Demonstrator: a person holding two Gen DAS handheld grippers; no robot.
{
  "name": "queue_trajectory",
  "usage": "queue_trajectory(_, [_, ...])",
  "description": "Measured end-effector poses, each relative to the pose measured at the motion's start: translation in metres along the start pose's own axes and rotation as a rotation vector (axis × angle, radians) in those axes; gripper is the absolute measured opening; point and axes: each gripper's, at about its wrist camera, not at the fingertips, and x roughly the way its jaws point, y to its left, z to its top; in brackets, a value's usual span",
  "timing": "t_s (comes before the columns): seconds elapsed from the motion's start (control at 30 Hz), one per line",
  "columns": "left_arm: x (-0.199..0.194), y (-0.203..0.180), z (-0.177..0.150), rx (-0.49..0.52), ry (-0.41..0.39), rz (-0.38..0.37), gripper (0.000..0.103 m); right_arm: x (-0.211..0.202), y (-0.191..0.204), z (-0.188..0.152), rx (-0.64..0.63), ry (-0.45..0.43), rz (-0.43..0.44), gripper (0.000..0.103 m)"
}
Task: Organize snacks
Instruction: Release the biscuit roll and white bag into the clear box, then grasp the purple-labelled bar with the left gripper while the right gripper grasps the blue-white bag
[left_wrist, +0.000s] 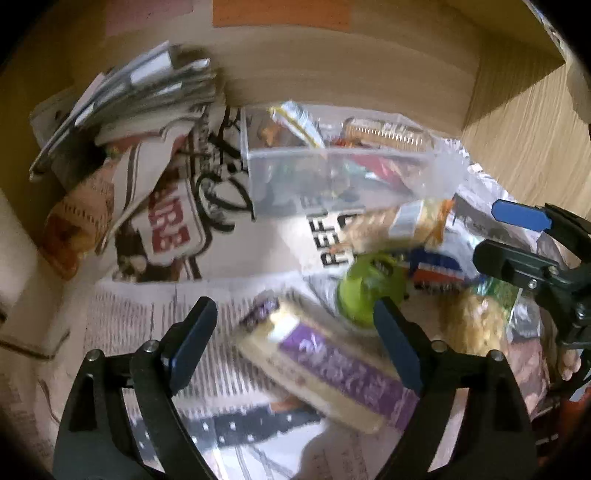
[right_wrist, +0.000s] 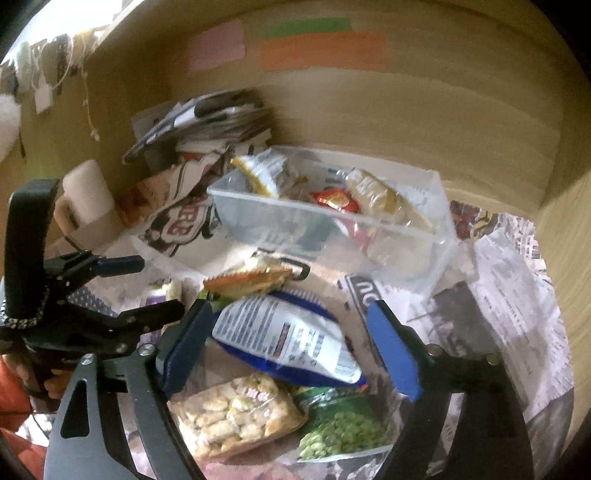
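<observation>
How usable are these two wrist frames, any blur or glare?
Left wrist: motion blur smears the purple packet and clear bin; the left gripper stays sharp. Right wrist: milder blur, white-blue bag print unreadable, glare top left; fisheye bends both.

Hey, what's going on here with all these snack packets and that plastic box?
A person is sorting snacks with a gripper in each hand. Several packets already sit in the clear plastic box. The left gripper is open above a purple-labelled packet, and the right gripper is open over a blue and white bag. Neither holds anything. Loose packets of nuts and green peas lie on newspaper.
</observation>
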Motion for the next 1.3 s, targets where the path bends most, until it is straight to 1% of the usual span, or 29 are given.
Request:
queue_trajectory(0.03, [0.001,0.000,-0.004,0.003,0.011,0.005,0.088,0.003,0.002,-0.002,-0.005,0.011,0.001,0.086])
queue_trajectory(0.1, [0.002,0.000,-0.008,0.006,0.021,0.013,0.088,0.007,0.003,-0.004,-0.007,0.028,0.004,0.090])
queue_trajectory(0.17, [0.003,0.005,-0.013,-0.005,0.026,0.015,0.094,0.011,0.003,-0.006,-0.003,0.042,0.019,0.094])
queue_trajectory(0.2, [0.003,0.009,-0.014,-0.017,0.025,0.016,0.096,0.012,0.003,-0.007,-0.001,0.048,0.020,0.095])
queue_trajectory(0.37, [0.000,0.024,-0.019,-0.048,0.027,0.021,0.096,0.021,0.000,-0.009,0.007,0.082,0.030,0.096])
queue_trajectory(0.5, [0.001,0.029,-0.019,-0.087,0.048,-0.001,0.096,0.027,-0.002,-0.008,0.024,0.094,0.034,0.097])
queue_trajectory(0.53, [0.003,0.027,-0.020,-0.089,0.059,-0.016,0.096,0.028,-0.003,-0.007,0.030,0.097,0.036,0.098])
queue_trajectory(0.6, [0.006,0.021,-0.020,-0.075,0.071,-0.026,0.096,0.032,-0.004,-0.006,0.047,0.100,0.026,0.103])
queue_trajectory(0.63, [0.007,0.015,-0.021,-0.054,0.069,-0.020,0.096,0.033,-0.006,-0.005,0.058,0.104,0.020,0.103])
queue_trajectory(0.73, [0.010,0.000,-0.022,0.005,0.065,-0.014,0.096,0.042,-0.011,-0.006,0.099,0.141,0.060,0.103])
queue_trajectory(0.8, [0.012,-0.006,-0.023,0.027,0.059,0.000,0.096,0.048,-0.015,-0.007,0.135,0.168,0.085,0.103])
queue_trajectory(0.83, [0.012,-0.008,-0.023,0.032,0.056,0.003,0.096,0.052,-0.018,-0.009,0.158,0.184,0.106,0.103])
queue_trajectory(0.93, [0.012,-0.007,-0.022,0.028,0.033,0.014,0.084,0.056,-0.023,-0.012,0.199,0.195,0.133,0.102])
queue_trajectory(0.97, [0.012,-0.005,-0.022,0.024,0.029,0.013,0.080,0.055,-0.024,-0.012,0.204,0.185,0.130,0.101])
queue_trajectory(1.0, [0.011,-0.004,-0.022,0.022,0.023,0.017,0.076,0.053,-0.025,-0.012,0.207,0.174,0.128,0.094])
queue_trajectory(1.07, [0.010,-0.003,-0.021,0.027,0.012,0.035,0.061,0.052,-0.026,-0.011,0.200,0.170,0.125,0.083])
queue_trajectory(1.1, [0.009,-0.002,-0.021,0.027,0.010,0.037,0.057,0.051,-0.026,-0.011,0.195,0.166,0.122,0.075])
queue_trajectory(1.17, [0.008,0.002,-0.020,0.018,0.007,0.039,0.049,0.047,-0.028,-0.011,0.192,0.153,0.120,0.068])
queue_trajectory(1.2, [0.008,0.005,-0.019,0.013,0.006,0.041,0.048,0.046,-0.029,-0.011,0.193,0.148,0.121,0.064])
queue_trajectory(1.27, [0.008,0.008,-0.017,0.003,0.004,0.048,0.046,0.043,-0.032,-0.012,0.196,0.136,0.119,0.058])
queue_trajectory(1.3, [0.007,0.010,-0.016,-0.005,0.003,0.049,0.046,0.040,-0.034,-0.012,0.199,0.130,0.118,0.052])
